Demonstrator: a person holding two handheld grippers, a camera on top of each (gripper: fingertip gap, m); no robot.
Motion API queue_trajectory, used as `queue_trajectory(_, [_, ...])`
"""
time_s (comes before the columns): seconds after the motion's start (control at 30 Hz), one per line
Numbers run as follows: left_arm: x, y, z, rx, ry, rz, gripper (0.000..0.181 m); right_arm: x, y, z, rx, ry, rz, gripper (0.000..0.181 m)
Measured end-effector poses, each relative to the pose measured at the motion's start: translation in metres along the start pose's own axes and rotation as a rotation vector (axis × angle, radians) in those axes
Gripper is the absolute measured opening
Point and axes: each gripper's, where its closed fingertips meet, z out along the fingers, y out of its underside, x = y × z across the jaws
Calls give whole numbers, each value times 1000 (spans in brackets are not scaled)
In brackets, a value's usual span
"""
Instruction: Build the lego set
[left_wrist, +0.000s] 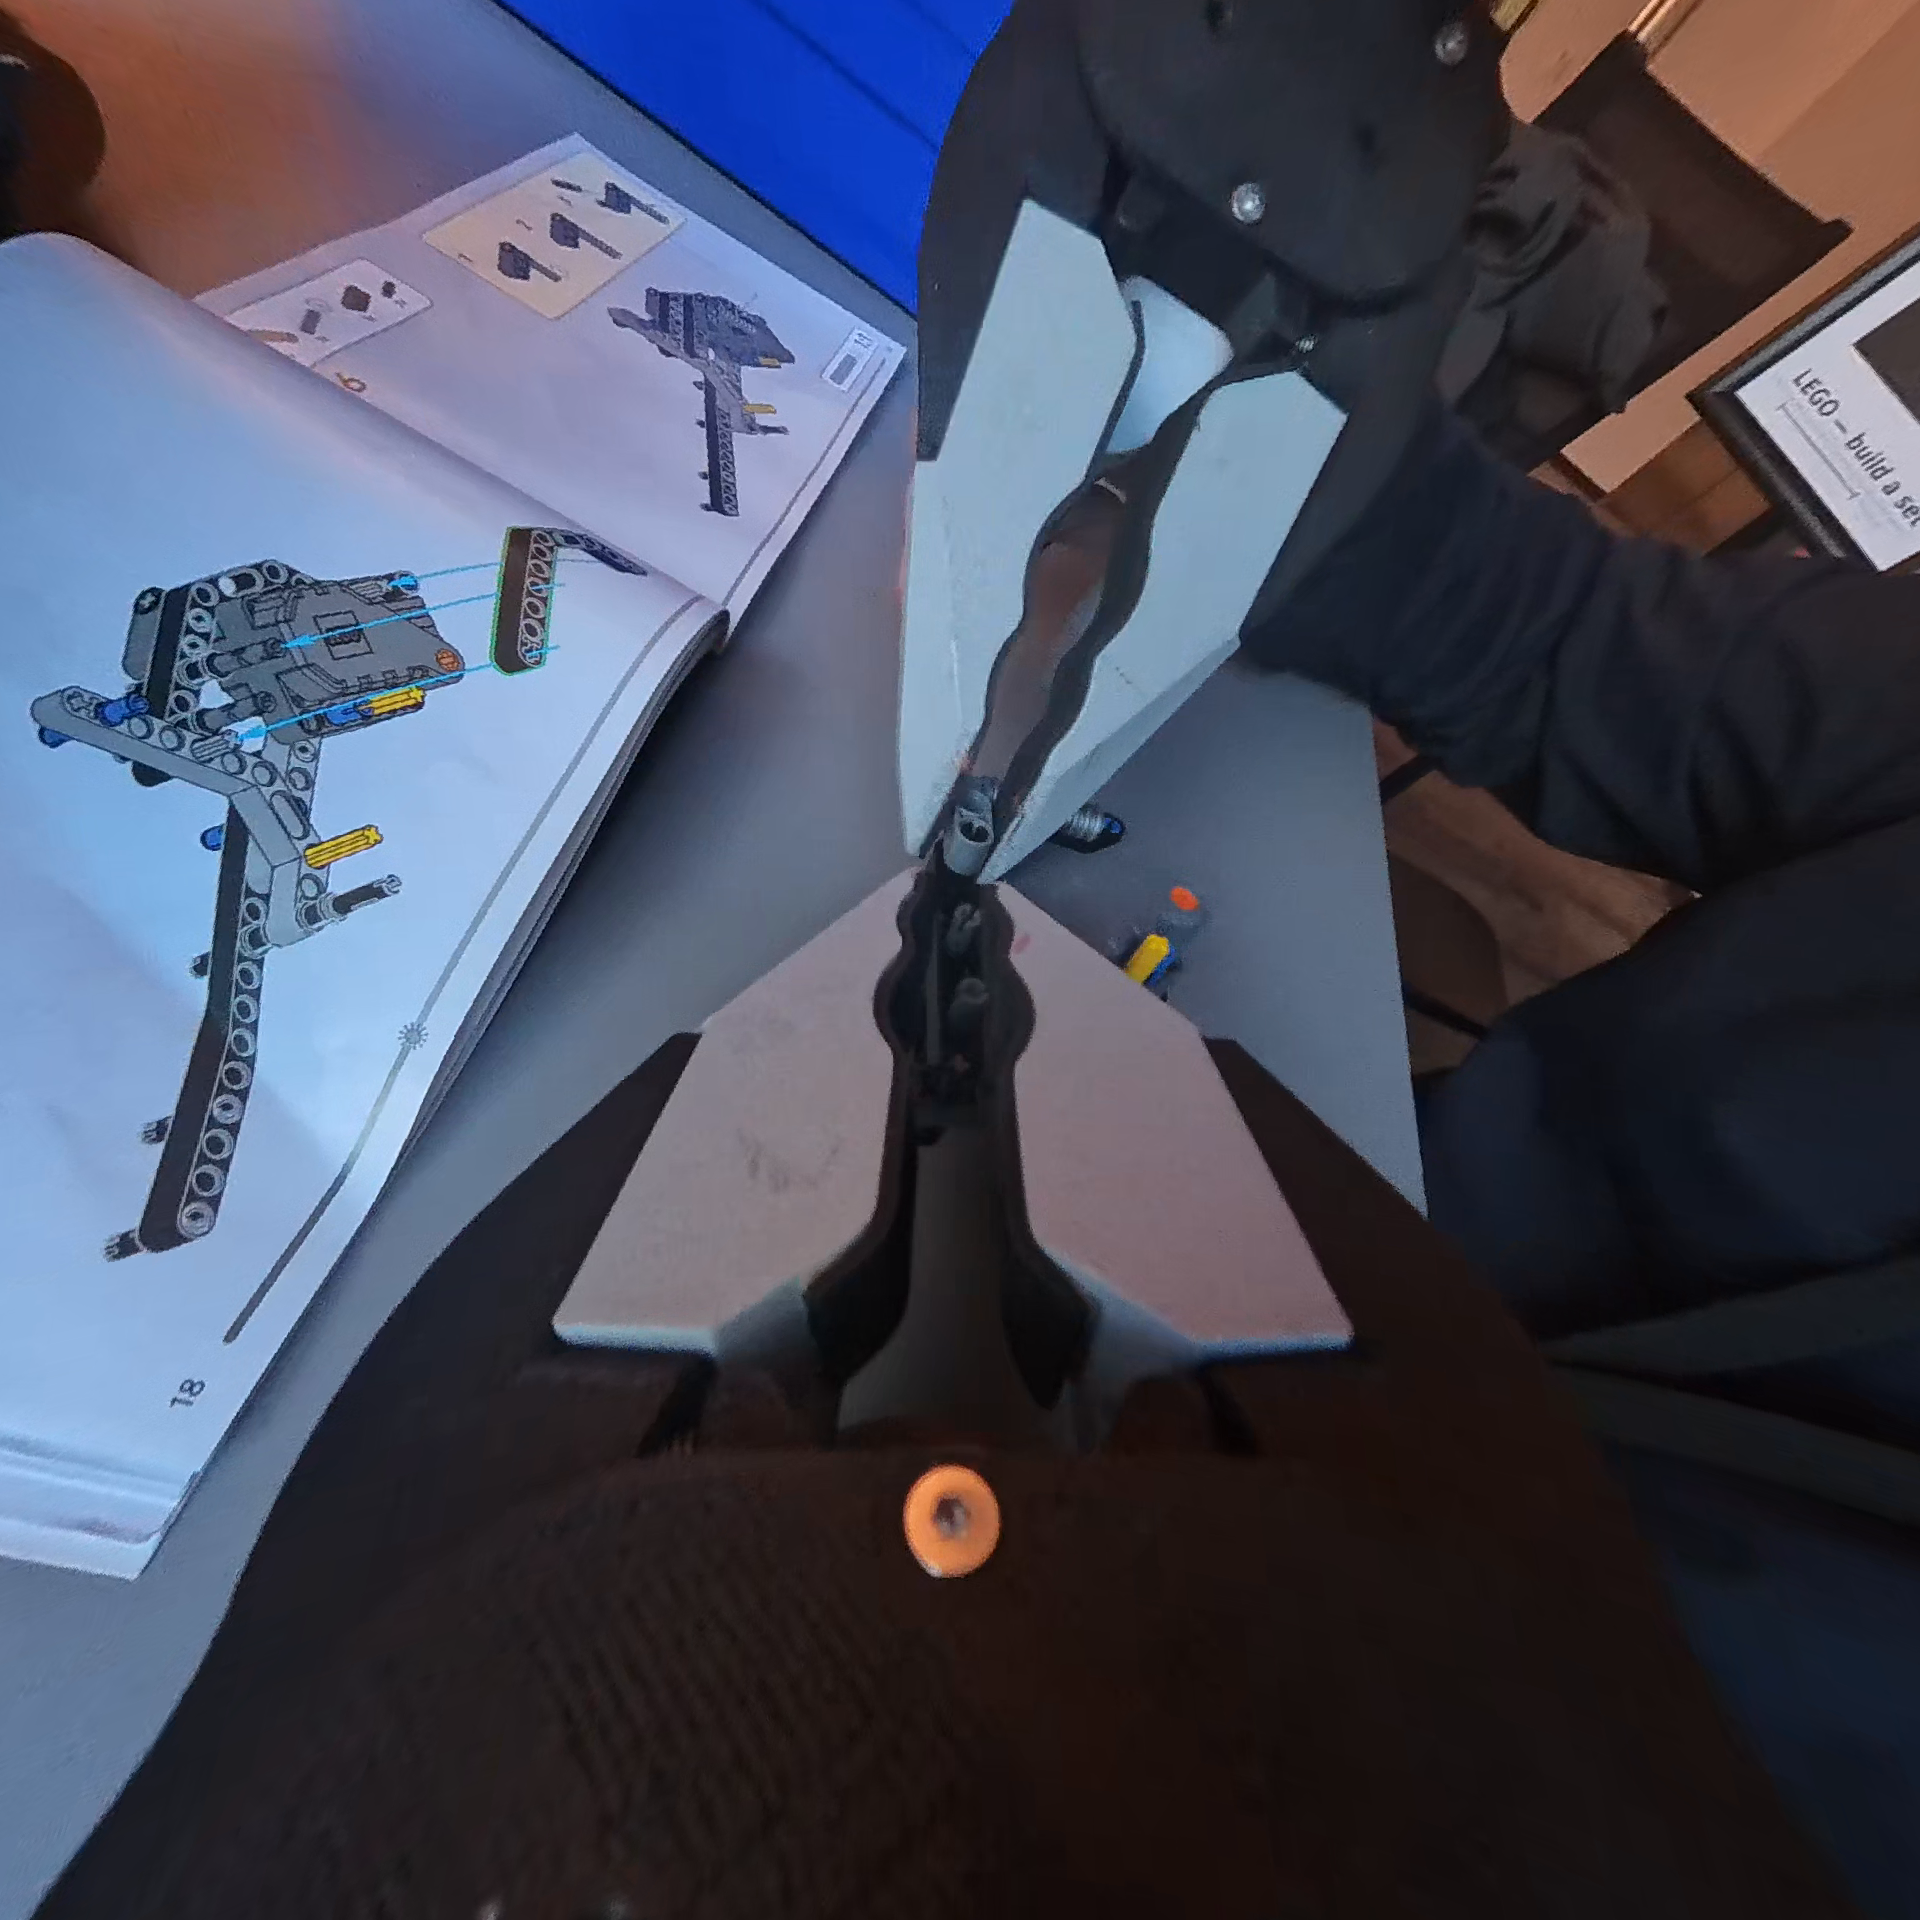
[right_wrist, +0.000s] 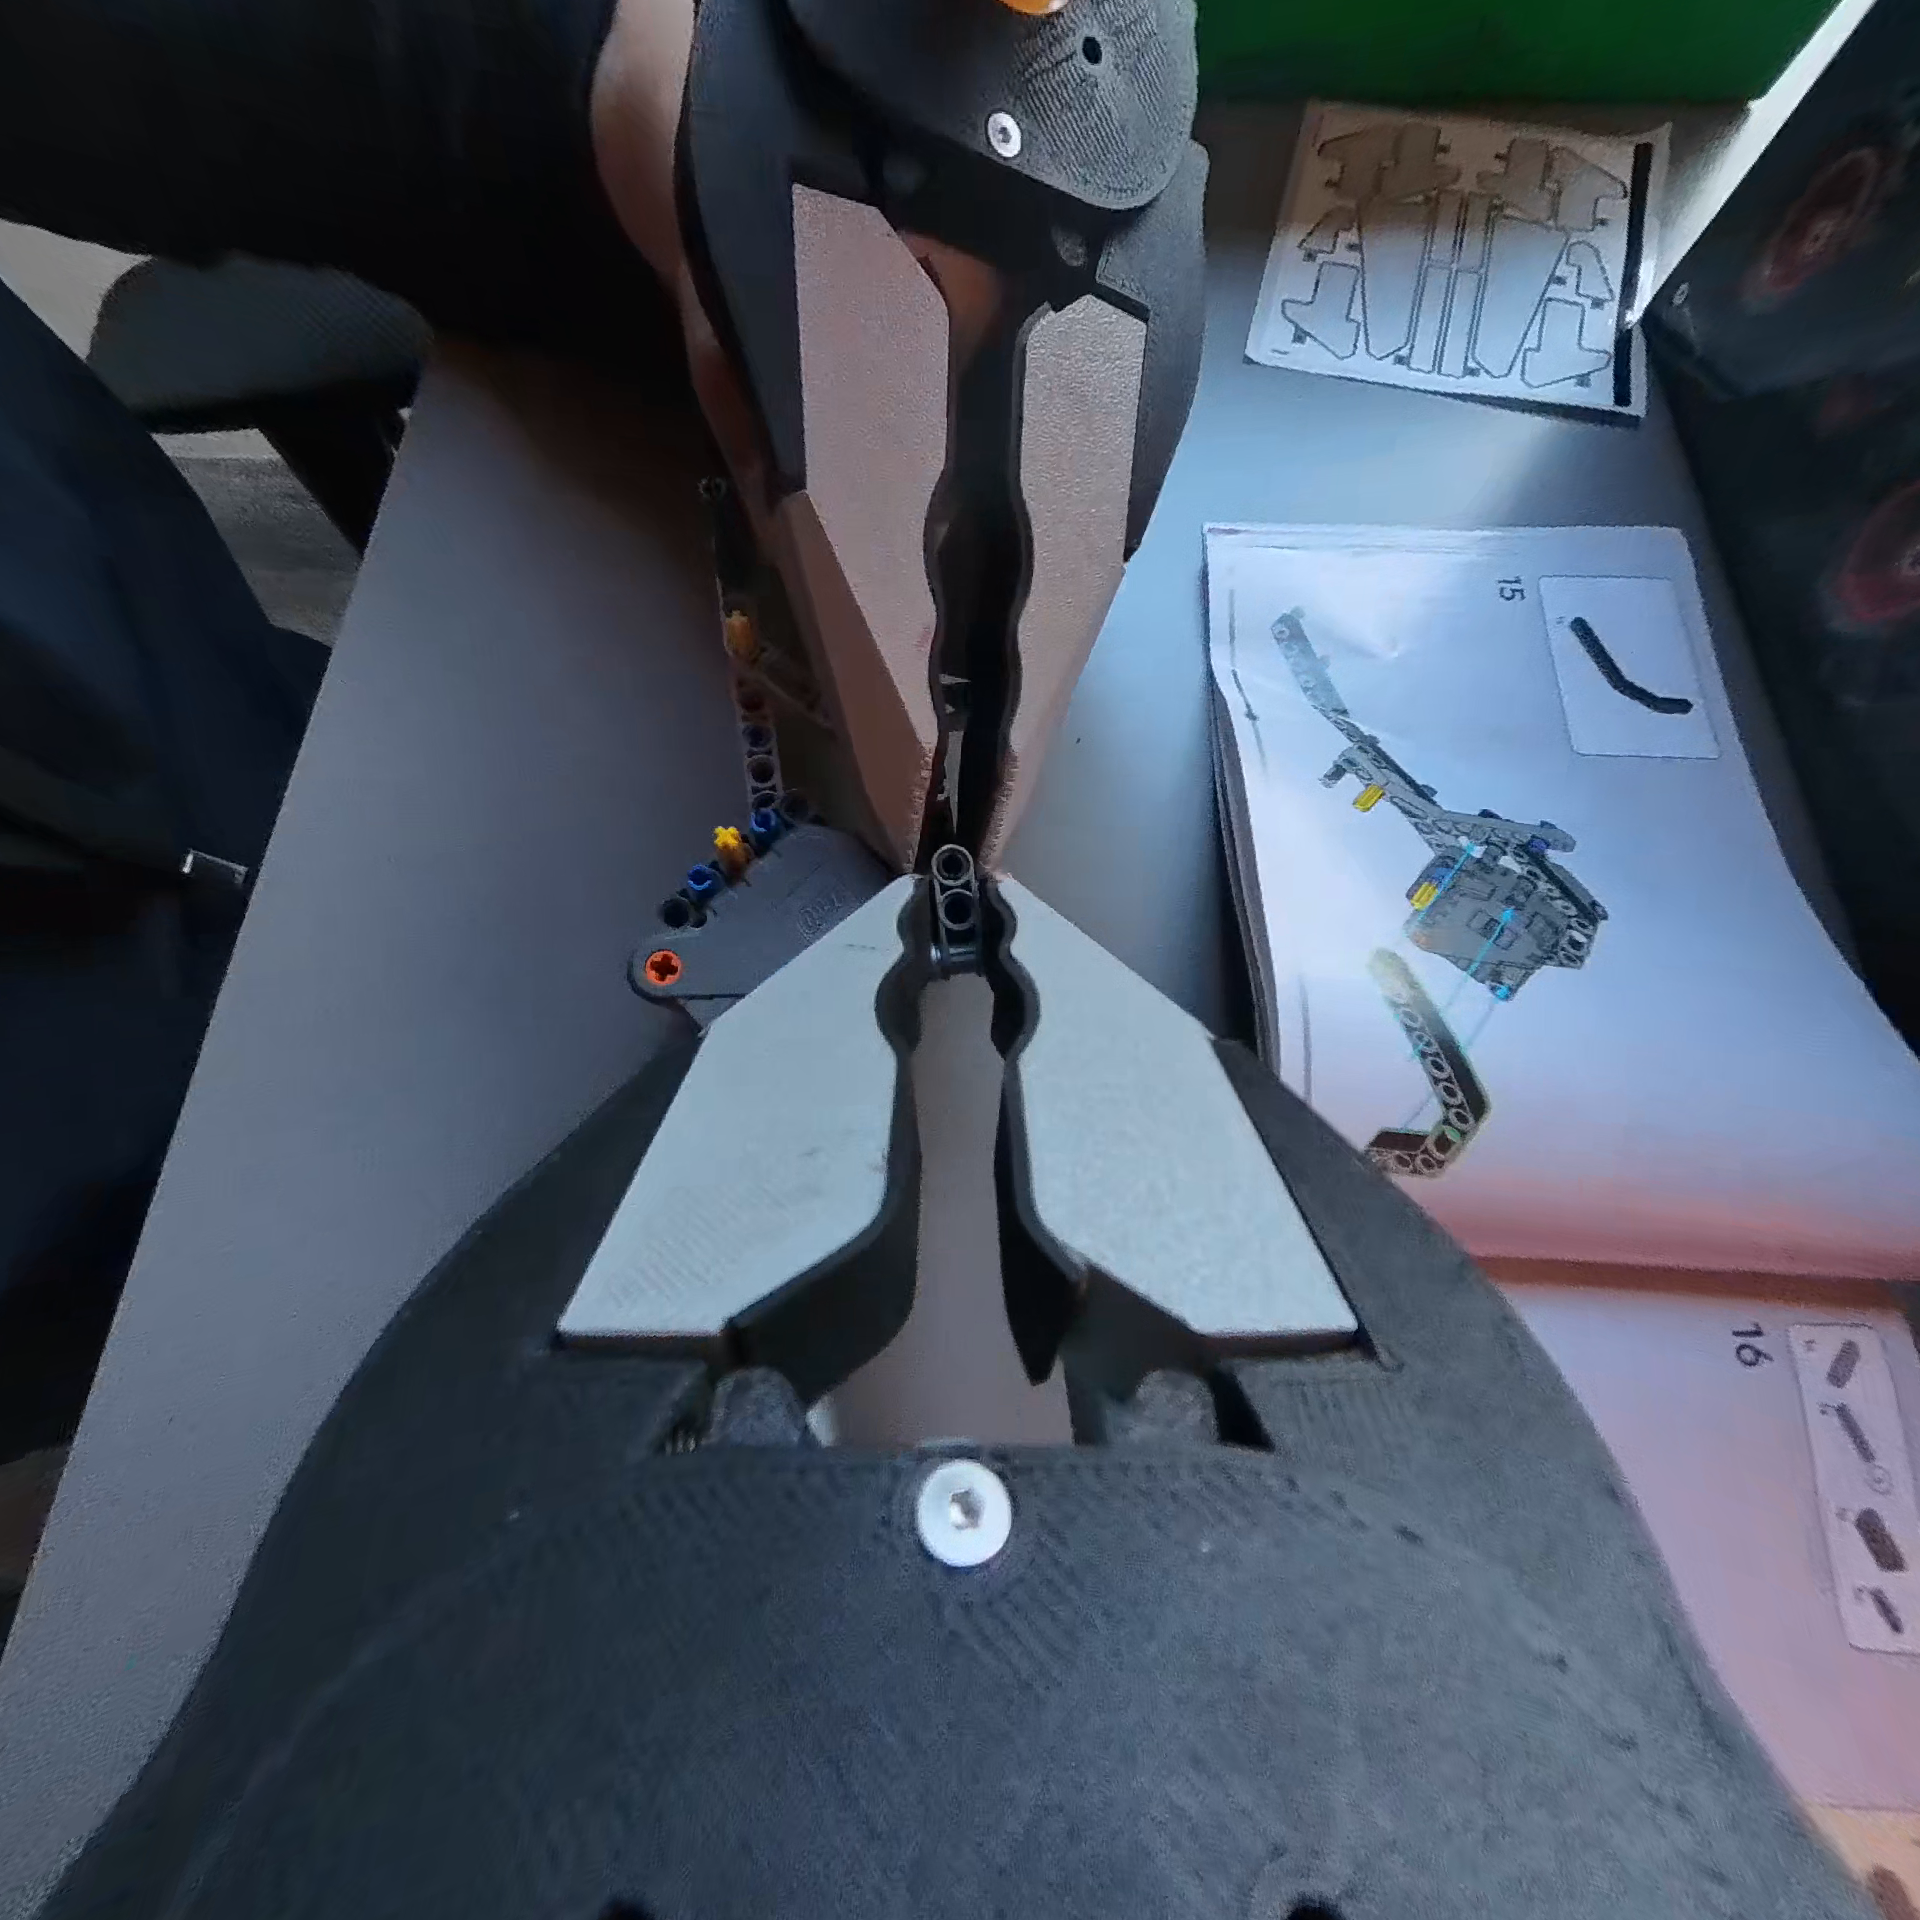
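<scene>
Meeting tip-to-tip, left gripper (left_wrist: 951, 914), right gripper (right_wrist: 954, 914), near table edge (left_wrist: 1387, 935)

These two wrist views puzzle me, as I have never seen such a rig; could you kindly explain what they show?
Each picture comes from a camera on a hand-held two-finger tool, looking along its fingers. The left gripper and the right gripper meet tip to tip above a grey table. The right one pinches a small grey connector with two holes; the left is closed on a thin dark piece. On the table lie an open instruction booklet, a partly built dark model and a printed sheet.
</scene>
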Motion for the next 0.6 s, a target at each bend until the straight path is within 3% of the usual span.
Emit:
queue_trajectory(0.17, [-6, -2, -6, 26, 1, -53, 8, 8, -8, 2, 126, 40, 86, 5])
queue_trajectory(0.33, [-8, -10, -13, 100, 32, -100, 6, 14, -23, -6, 356, -71, 311, 7])
queue_trajectory(0.4, [-15, 5, -6, -13, -12, -131, 6, 31, -54, -47, 635, -94, 403, 5])
queue_trajectory(0.43, [-13, 4, -5, -11, -10, -110, 5, 42, -54, -61, 672, -50, 414, 4])
queue_trajectory(0.6, [-7, -2, -7, 35, 27, -103, 5, 31, -34, -46, 514, -9, 318, 4])
